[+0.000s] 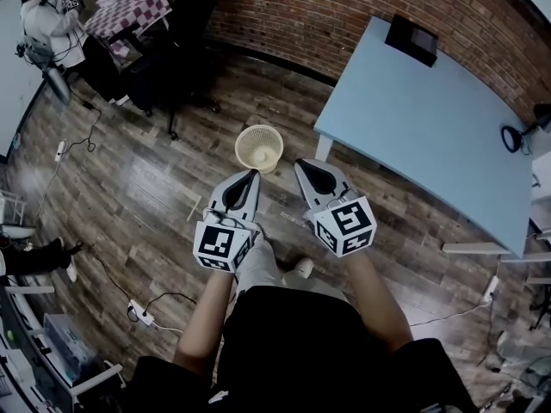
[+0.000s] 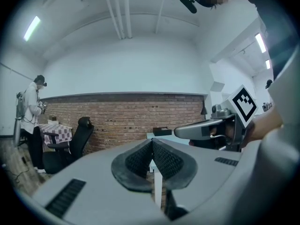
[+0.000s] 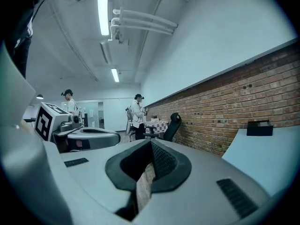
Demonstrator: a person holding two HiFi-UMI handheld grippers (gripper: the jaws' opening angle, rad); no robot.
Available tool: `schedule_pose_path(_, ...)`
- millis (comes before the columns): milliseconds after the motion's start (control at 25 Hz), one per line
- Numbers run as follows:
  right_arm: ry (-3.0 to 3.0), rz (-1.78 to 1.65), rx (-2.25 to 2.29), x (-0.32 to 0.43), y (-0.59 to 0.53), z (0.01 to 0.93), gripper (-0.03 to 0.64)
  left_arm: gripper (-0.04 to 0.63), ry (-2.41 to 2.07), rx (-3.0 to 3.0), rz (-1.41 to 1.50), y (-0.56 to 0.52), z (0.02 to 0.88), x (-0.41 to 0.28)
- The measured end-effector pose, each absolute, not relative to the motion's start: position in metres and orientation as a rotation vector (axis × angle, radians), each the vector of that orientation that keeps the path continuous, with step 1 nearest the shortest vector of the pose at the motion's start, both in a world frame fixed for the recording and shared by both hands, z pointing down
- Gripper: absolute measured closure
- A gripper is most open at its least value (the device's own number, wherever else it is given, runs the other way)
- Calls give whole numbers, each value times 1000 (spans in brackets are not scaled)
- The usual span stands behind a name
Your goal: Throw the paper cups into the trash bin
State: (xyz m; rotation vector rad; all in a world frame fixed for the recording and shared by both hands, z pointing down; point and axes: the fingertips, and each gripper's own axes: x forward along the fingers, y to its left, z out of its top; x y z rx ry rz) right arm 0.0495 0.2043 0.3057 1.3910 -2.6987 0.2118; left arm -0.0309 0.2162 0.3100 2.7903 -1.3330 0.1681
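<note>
Step in hand: judged as between cups. Neither tool carries one, so either the drop is done or a fetch has not begun.
Left gripper (image 1: 245, 183): jaws pressed together with nothing between them, as its own view shows (image 2: 152, 150). It is held level and points toward the far side.
Right gripper (image 1: 310, 172): jaws also closed tip to tip and empty (image 3: 150, 157). It is held just beside the left one, the two not touching.
Paper cups: none can be seen in any view, neither on the floor nor on the table.
Trash bin (image 1: 260, 167): a pale mesh basket standing upright on the wooden floor (image 1: 155, 179), just beyond both tool tips and between them. Its inside looks pale, and I cannot tell whether cups lie in it.
Table (image 1: 430, 127): light blue, at the far right, bearing a black box (image 1: 411, 40) at its far edge and no cup.
Far left: an office chair (image 1: 185, 24), a checkered table (image 1: 129, 9) and another person (image 1: 47, 20), well apart from the bin.
Next move calls for: finding a cup first. If one remains out of frame, the jaws must be parted, closed lightly on its wall so that it isn't crushed, and carried above the bin's rim before letting go.
</note>
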Motion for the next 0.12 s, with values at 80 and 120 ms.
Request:
schedule_pose_path(80,-2700,214,1397,51,204,304,612,586,-1339,2795,171,216,307,-31)
schedule_pose_path(120,-2701,216,1401,52,203,304,612,586,-1341,2798,172,215,306,-32)
